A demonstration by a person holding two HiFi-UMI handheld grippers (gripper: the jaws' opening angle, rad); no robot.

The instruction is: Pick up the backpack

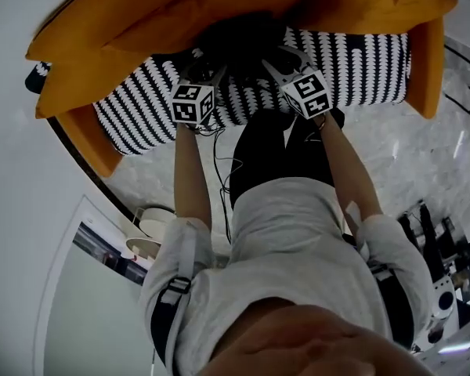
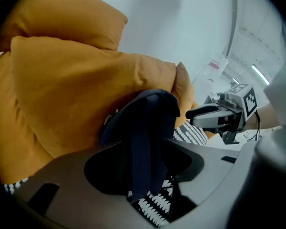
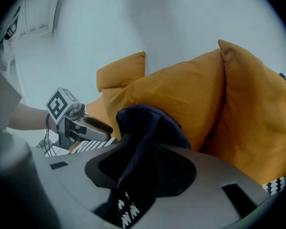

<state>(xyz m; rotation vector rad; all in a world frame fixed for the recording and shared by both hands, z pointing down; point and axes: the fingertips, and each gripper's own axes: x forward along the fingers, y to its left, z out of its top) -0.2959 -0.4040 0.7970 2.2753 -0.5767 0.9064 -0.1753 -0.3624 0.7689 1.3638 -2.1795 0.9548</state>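
L tool (image 1: 206, 69) & R tool (image 1: 278, 59) both spread, navy backpack (image 2: 144, 112) straps loose between each's jaws, pack against orange cushions (image 2: 62, 80)

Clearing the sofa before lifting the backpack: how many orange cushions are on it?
3. One cushion stands behind the backpack, one beside it at the right gripper view's right, one at the far left. More may be hidden.

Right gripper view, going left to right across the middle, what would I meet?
left hand-held gripper → dark blue backpack → rightmost orange cushion
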